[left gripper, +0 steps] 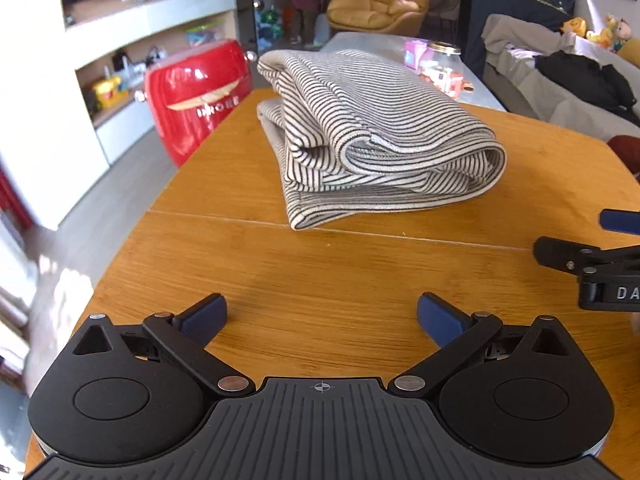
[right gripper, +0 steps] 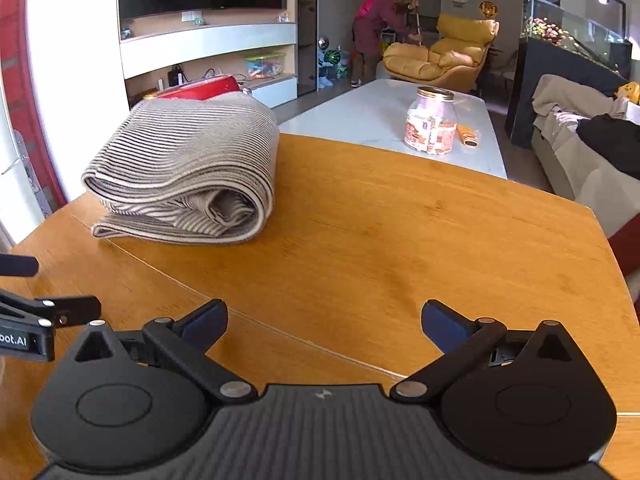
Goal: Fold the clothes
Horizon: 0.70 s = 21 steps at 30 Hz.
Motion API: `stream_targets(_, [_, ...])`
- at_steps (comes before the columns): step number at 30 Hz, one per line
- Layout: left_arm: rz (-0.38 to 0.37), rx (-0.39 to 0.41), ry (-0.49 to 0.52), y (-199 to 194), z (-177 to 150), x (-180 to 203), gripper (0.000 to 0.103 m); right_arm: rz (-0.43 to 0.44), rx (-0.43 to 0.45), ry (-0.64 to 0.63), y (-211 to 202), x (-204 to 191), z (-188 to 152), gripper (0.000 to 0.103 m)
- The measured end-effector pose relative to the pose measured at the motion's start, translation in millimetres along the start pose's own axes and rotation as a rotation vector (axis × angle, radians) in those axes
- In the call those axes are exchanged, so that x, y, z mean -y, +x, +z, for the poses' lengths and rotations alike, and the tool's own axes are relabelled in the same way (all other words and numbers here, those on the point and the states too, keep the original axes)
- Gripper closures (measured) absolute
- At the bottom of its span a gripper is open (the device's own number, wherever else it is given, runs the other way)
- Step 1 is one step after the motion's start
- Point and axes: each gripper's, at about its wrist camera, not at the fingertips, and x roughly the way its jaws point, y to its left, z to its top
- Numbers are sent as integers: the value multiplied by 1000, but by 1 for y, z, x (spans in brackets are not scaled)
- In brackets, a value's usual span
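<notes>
Both tools hover low over the near end of the wooden table, side by side. The left gripper has its jaws spread wide, holding nothing; the right gripper is splayed the same way, empty too. Ahead lies the striped garment, already doubled into a thick bundle, its layered edges facing us and its long axis running away. It sits straight ahead of the left tool, off to the right one's left, so the left looks nearer. Beyond stands a jar.

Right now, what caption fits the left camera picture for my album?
Folded striped garment on the wooden table, open left gripper waiting.
</notes>
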Motion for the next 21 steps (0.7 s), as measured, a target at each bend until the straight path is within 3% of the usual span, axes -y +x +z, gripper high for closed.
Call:
stream_targets(3, [-8, 63, -21, 2, -11, 7, 0, -1, -4, 25, 0, 6, -2, 0])
stream_targets(10, [70, 57, -111, 10, 1, 21, 0, 3, -5, 22, 3, 6, 2, 0])
stream_targets(21, [73, 56, -116, 10, 1, 21, 0, 5, -5, 23, 3, 7, 2, 0])
